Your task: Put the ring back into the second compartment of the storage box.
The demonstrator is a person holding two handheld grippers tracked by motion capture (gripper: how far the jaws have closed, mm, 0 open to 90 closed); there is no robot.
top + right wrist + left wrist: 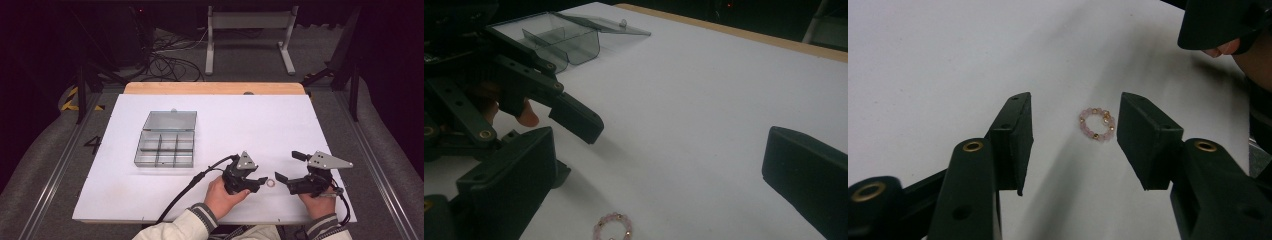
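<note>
White board [165,210] over a wooden table, dark room with cables on the floor behind, so nothing much competes for attention. Pretty early in the job by the look of it: the little pink bead ring [270,183] lies flat on the board near the front edge, between the two grippers, and nobody has it yet. Left gripper [261,182] is spread wide and lined up on it; in the left gripper view the ring [1096,124] lies between its jaws but nearer the right one, touching neither. Right gripper [290,169] is also gaping, holding nothing, just beside the ring on the other side; its own view catches the ring [613,227] at the bottom edge. Clear organizer box [165,147] sits well apart to the left with its lid flipped back, and the compartments look empty as far as I can tell. My guess is the ring goes in there, so what's left is basically everything: close on it, lift, carry over, drop it in a compartment.
</note>
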